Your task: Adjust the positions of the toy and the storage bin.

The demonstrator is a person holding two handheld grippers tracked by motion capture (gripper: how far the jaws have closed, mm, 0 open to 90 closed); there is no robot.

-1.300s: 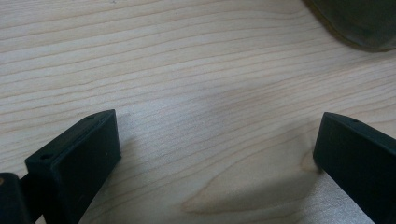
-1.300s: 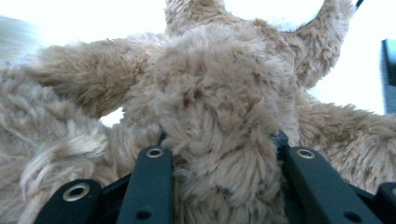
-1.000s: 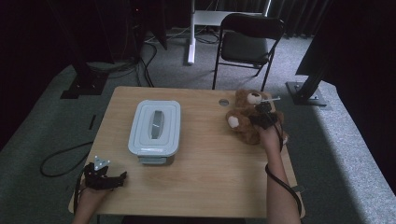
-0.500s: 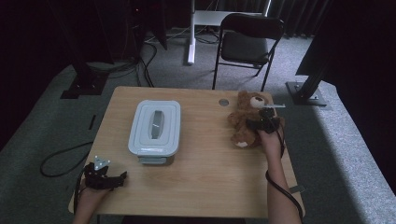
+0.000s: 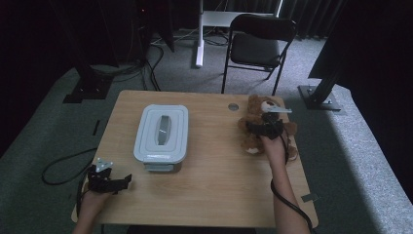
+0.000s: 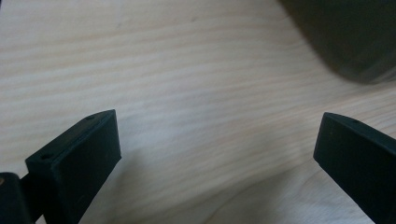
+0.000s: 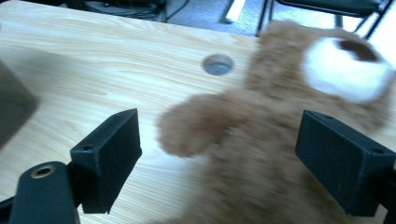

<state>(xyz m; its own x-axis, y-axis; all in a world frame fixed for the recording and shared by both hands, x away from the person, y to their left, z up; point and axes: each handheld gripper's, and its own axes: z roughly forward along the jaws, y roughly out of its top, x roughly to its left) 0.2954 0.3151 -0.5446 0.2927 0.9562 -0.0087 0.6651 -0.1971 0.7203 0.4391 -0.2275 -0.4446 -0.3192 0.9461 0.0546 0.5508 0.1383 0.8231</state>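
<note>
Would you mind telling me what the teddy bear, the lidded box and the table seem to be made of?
Teddy bear: soft brown plush, fuzzy pile, with a white fabric muzzle.
Box: probably plastic, smooth pale grey moulded lid with a slight sheen.
Table: light wood or wood-look laminate; visible grain lines, matt finish; which one I cannot tell.

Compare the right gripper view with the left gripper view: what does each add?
The right gripper view adds the teddy bear lying between its open tool's black jaws, the round table hole and chair legs beyond. The left gripper view adds a dark blurred container corner past its own open jaws. Shared: the light wooden table.
</note>
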